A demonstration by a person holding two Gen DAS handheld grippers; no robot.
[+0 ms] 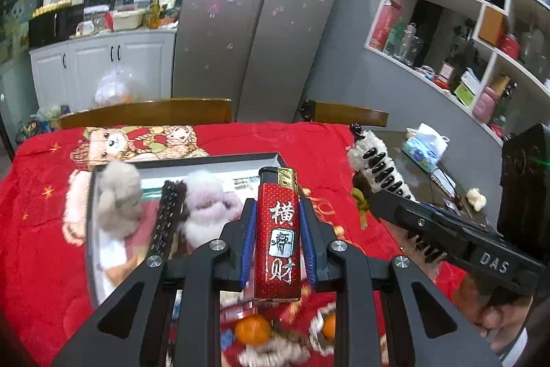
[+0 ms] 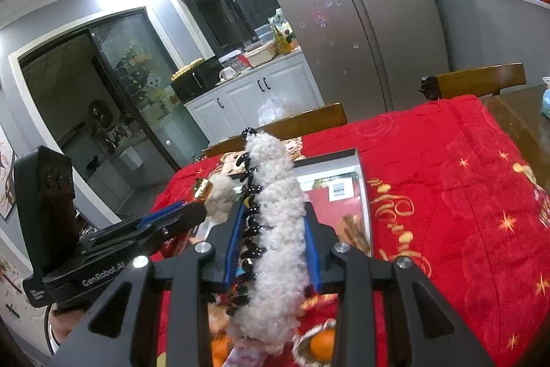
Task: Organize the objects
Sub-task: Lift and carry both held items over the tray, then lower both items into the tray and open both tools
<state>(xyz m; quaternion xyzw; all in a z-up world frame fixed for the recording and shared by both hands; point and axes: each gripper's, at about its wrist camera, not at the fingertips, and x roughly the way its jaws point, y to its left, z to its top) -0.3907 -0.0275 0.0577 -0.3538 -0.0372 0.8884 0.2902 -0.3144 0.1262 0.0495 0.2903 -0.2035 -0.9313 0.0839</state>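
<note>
My left gripper (image 1: 277,222) is shut on a red lighter (image 1: 277,239) with white characters and a gold top, held upright above the red cloth. My right gripper (image 2: 273,222) is shut on a fluffy white hair claw clip (image 2: 275,229) with black teeth; it also shows in the left wrist view (image 1: 376,165) at the right. A grey-rimmed open box (image 1: 90,212) lies on the cloth ahead of the left gripper, holding a beige fluffy clip (image 1: 118,198), a pink fluffy clip (image 1: 209,205) and a dark comb-like clip (image 1: 168,215). The box also shows in the right wrist view (image 2: 361,181).
A red blanket (image 2: 447,177) covers the table. Tangerines (image 1: 252,329) and small wrapped items lie near the front edge. Wooden chair backs (image 1: 147,112) stand behind the table. A tissue pack (image 1: 424,147) sits on the bare table at the right. Fridge and shelves stand behind.
</note>
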